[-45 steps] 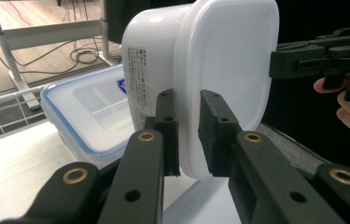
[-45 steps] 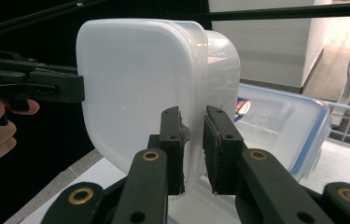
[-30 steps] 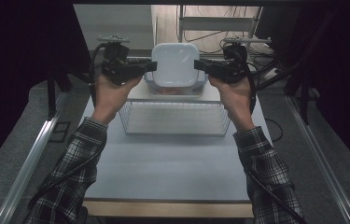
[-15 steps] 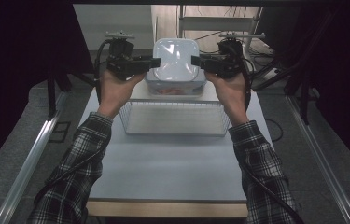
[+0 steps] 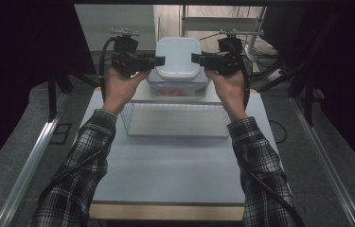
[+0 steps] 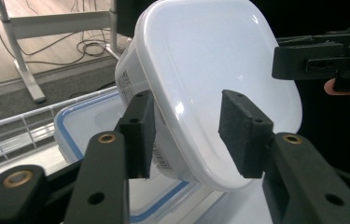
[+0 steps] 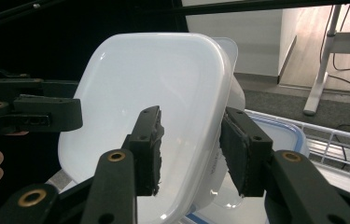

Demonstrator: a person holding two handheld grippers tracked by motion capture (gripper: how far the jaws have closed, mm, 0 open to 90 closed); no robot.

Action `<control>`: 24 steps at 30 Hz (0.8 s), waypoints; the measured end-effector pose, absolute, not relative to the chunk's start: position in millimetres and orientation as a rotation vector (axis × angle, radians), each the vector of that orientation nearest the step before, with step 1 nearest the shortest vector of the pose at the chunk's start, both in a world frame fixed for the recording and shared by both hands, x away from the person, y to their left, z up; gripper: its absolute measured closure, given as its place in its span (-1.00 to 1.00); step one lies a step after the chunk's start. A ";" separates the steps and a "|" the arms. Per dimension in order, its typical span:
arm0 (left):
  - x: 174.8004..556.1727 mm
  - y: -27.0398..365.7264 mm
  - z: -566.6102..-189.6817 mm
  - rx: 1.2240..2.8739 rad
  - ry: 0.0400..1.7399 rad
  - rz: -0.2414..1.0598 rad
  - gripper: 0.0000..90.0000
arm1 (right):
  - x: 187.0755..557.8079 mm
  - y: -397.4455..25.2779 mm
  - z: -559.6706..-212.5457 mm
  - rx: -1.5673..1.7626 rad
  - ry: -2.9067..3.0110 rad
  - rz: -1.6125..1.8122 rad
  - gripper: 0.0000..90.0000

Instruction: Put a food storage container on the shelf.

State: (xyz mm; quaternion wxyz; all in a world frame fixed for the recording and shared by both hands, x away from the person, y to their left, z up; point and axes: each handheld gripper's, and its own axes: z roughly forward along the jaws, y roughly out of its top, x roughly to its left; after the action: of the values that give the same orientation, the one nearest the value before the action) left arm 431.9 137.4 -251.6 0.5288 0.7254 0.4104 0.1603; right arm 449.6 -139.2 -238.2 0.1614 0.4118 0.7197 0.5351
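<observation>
Above the far end of the table, past the wire basket, a white tub hangs between the two grippers, held over a clear box with a blue-trimmed lid that sits on the table. The left gripper meets the tub's left edge and the right gripper its right edge, so the tub lies straight between them, its broad lidded face turned up toward the person in the high view. In the left gripper view the jaws stand partly open and straddle the tub's rim, one pad on the labelled side wall and one over the lid; in the right gripper view the jaws likewise bracket the opposite rim, closed in far enough to pinch it. Both hands are equally near, and any coming move would seem to turn on keeping the two grips level so the tub does not tip. Compared with half a second ago, the tub has risen a little and its top now faces the camera more squarely, while a second ago it rode lower, close upon the box.
</observation>
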 end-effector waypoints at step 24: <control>438.8 139.0 -245.5 1.753 0.991 0.406 -0.23 | 461.8 -142.2 -242.4 1.196 2.013 1.481 -0.15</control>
State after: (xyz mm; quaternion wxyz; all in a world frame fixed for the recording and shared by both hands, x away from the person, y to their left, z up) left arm 438.8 139.0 -245.5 0.5173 0.7302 0.4130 0.1692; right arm 461.8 -142.2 -242.4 0.1845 0.4242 0.7140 0.5255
